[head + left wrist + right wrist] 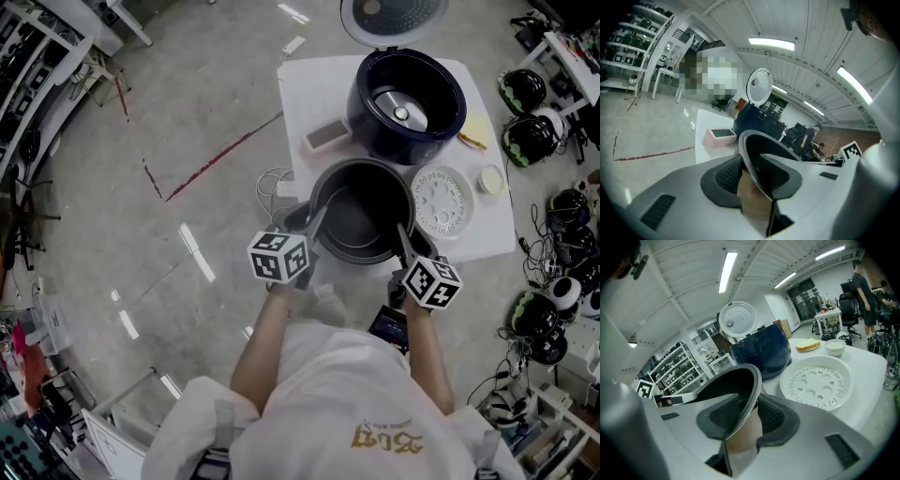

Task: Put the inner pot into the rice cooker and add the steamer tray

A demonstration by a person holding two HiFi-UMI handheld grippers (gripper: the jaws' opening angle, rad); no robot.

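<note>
**Both grippers clamped on the pot rim**

Near the person, the left gripper (317, 220) and right gripper (405, 239) reach forward to the pot (361, 225), which sits at the near edge of the table (300, 94). The left gripper pinches the pot's left rim, with one pad (729, 176) on the outer wall and the other inside. The right gripper pinches the right rim the same way, with a pad (772, 417) outside and the other within. The pot stands upright between the two grippers, its mouth open upward.

Just right of the pot lies the white tray (442, 201), flat on the table. Beyond the pot stands the dark blue cooker (370, 122), empty, with its lid (392, 14) raised behind it.
</note>
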